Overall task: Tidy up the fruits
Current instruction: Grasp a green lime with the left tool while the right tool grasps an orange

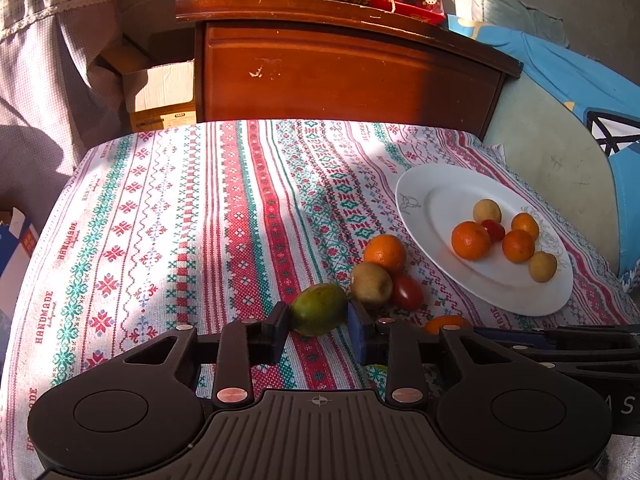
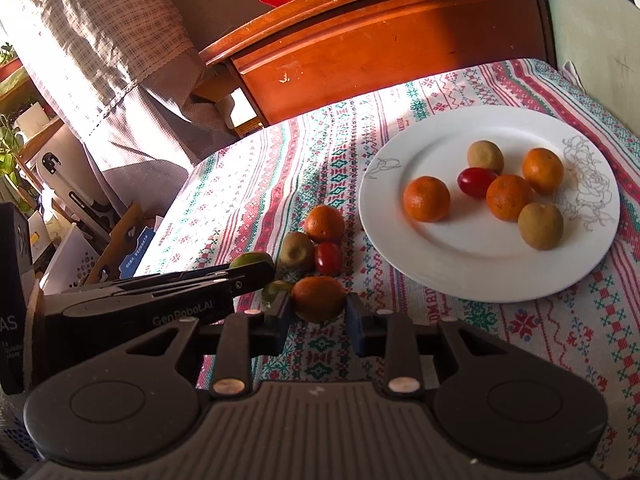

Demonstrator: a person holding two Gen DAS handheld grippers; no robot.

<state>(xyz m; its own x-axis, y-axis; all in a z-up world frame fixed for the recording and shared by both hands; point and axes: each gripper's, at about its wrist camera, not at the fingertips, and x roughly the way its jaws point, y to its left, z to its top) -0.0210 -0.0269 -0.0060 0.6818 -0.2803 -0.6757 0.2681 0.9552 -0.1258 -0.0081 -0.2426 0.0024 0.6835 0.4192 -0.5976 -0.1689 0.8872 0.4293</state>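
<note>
Fruits lie partly on the white plate (image 2: 472, 276), six there, three beside it on the cloth-covered desk (image 1: 160, 240). Left claw (image 1: 319, 322) pinches a green fruit (image 1: 318, 309); right claw (image 2: 319, 316) pinches an orange-brown fruit (image 2: 319, 298).

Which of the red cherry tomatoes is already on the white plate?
The red cherry tomato lying among the oranges at the white plate's centre; the other red tomato sits on the patterned tablecloth beside a kiwi.

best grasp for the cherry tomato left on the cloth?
Pinch the cherry tomato across its short width. Come from above on its plate-facing side: the brown fruit and orange crowd the other sides, while the white plate side looks free.
</note>
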